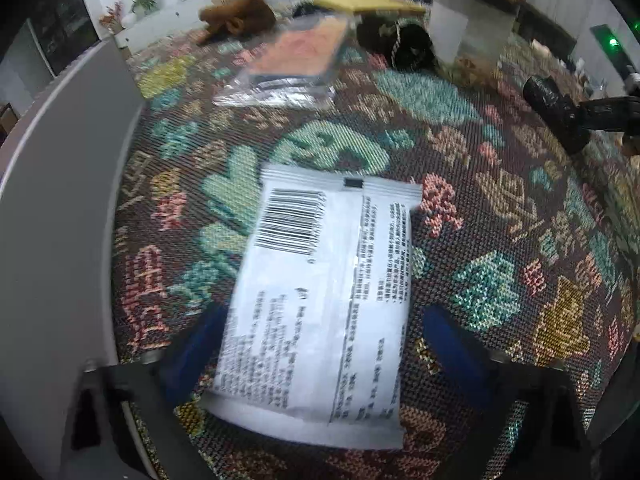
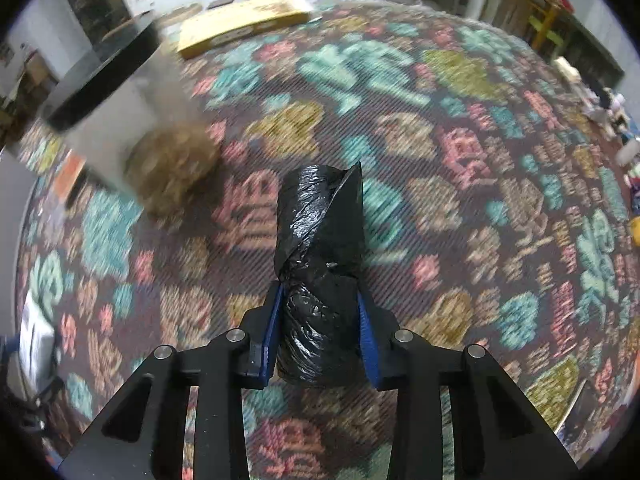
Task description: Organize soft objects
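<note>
In the left wrist view my left gripper [image 1: 324, 340] is open, its blue pads on either side of a white flat packet [image 1: 320, 300] with a barcode, which lies on the patterned cloth [image 1: 460, 240]. In the right wrist view my right gripper [image 2: 320, 320] is shut on a black plastic bag roll [image 2: 320, 248], held above the cloth [image 2: 440, 140]. That roll and right gripper also show in the left wrist view [image 1: 556, 108] at the far right. The white packet shows at the left edge of the right wrist view [image 2: 38, 340].
A clear packet with pink contents [image 1: 296, 60], a brown plush [image 1: 240, 16], a dark soft item [image 1: 400, 40], a yellow flat box [image 1: 368, 2] and a white container [image 1: 468, 20] lie at the far side. A grey bin wall [image 1: 52, 220] stands left. A brown fuzzy ball [image 2: 172, 168] lies beside a black-rimmed container [image 2: 108, 80].
</note>
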Tool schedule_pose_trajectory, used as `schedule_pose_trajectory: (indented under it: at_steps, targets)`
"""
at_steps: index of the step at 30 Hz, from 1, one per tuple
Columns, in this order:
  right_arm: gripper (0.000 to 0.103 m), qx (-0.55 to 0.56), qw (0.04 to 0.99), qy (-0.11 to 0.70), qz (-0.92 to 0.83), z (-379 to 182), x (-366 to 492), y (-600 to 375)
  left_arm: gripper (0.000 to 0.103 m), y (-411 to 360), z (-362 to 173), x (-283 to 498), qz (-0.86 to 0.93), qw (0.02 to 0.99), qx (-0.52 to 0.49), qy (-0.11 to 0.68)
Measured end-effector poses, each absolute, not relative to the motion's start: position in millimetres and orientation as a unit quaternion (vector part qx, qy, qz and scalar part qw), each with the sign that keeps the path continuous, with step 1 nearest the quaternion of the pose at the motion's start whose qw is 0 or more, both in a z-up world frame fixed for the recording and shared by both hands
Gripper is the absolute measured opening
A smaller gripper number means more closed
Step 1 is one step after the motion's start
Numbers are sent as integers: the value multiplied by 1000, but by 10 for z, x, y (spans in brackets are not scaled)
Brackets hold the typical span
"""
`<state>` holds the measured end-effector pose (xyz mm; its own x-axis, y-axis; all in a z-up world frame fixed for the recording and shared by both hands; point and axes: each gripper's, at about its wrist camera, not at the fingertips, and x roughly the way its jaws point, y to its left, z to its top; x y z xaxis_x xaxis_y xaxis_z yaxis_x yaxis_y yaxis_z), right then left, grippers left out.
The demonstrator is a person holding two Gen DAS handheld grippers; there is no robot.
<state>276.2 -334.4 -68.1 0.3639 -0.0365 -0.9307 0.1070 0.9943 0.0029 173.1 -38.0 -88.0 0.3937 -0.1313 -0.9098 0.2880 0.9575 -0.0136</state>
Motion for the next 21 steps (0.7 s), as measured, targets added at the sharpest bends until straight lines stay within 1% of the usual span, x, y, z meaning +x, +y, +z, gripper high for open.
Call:
schedule_pose_trajectory:
  at_steps: [1, 2, 5, 8, 10, 12, 14, 16, 19, 20, 21]
  targets:
    - [36, 36, 832, 550, -62, -618, 2809, -3402, 68, -342, -842, 1728, -121, 838, 64, 528]
    - [36, 52, 841, 533, -71, -531, 2840, -3462, 67, -308, -821, 1755, -120, 838, 50, 530]
    - [36, 87, 881, 457, -86, -76, 2849, -3518, 65, -199, -702, 1815, -129, 845, -8, 519]
    - [36, 49, 908, 412, -64, 427, 2796, -3235, 65, -83, -394, 1775, -146, 859, -59, 487]
    - [36, 26, 917, 396, -35, 671, 2727, -2947, 65, 64, -119, 1714, -158, 868, -94, 462]
    - [36, 16, 920, 392, 20, 895, 2630, -2467, 66, 322, 189, 1614, -160, 878, -122, 434]
    - [36, 19, 916, 391, 94, 1066, 2479, -1865, 66, 611, 429, 1489, -145, 890, -129, 414]
    - [36, 27, 905, 394, 161, 1162, 2350, -1334, 66, 979, 622, 1333, -114, 902, -123, 399]
    - [37, 40, 876, 400, 267, 1227, 2062, -436, 67, 1513, 772, 1085, -43, 913, -97, 394]
    - [37, 45, 862, 406, 299, 1217, 1979, -167, 71, 1691, 783, 1002, -9, 913, -84, 399]
    - [40, 53, 845, 416, 332, 1181, 1898, 112, 75, 1838, 779, 940, 19, 911, -74, 404]
